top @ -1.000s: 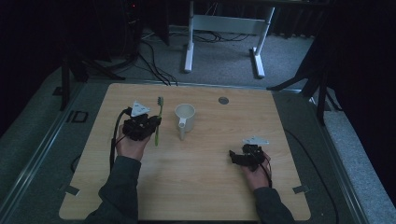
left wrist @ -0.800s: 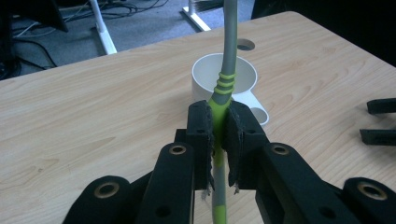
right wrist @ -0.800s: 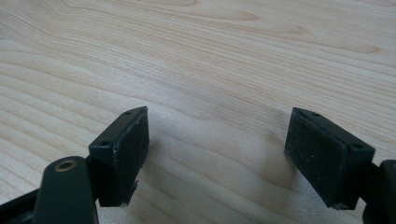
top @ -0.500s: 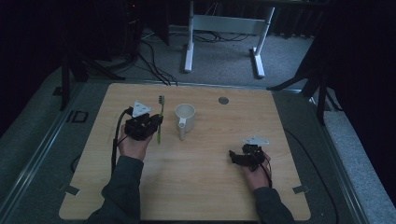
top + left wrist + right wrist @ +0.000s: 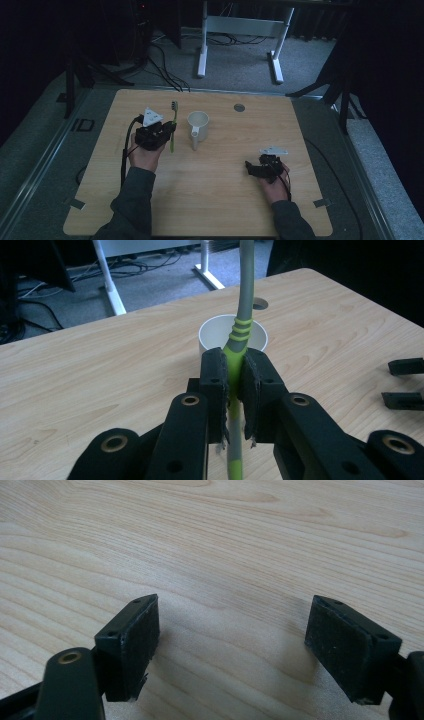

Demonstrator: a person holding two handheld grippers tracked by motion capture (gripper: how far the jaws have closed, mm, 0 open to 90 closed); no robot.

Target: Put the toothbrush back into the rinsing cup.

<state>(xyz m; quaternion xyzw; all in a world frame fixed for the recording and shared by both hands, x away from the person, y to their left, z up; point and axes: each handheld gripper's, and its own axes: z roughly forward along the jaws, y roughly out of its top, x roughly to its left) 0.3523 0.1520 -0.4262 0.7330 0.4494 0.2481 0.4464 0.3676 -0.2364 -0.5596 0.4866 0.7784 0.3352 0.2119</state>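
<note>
The wooden counter (image 5: 210, 200) is mostly bare, which leaves plenty of room around the few things on it. A white mug (image 5: 198, 123) stands upright on its far-left part, handle turned toward the near edge, mouth open and apparently waiting to take something. Just left of the mug, the left gripper (image 5: 167, 131) is clenched on a toothbrush (image 5: 173, 129), pads squeezing the handle partway along so both ends stick out; that grip looks chosen for steering the brush over the mug's rim, since in the left gripper view the mug (image 5: 232, 336) sits straight ahead of the jaws. The right gripper (image 5: 248, 169) rests low over the near-right counter, well apart from the mug, jaws spread wide with bare wood between them, seemingly idle. The toothbrush (image 5: 240, 315) itself is slim, with a lime-green handle, ribbed green rings at the neck and a grey shaft beyond; its bristle head points to the far side
</note>
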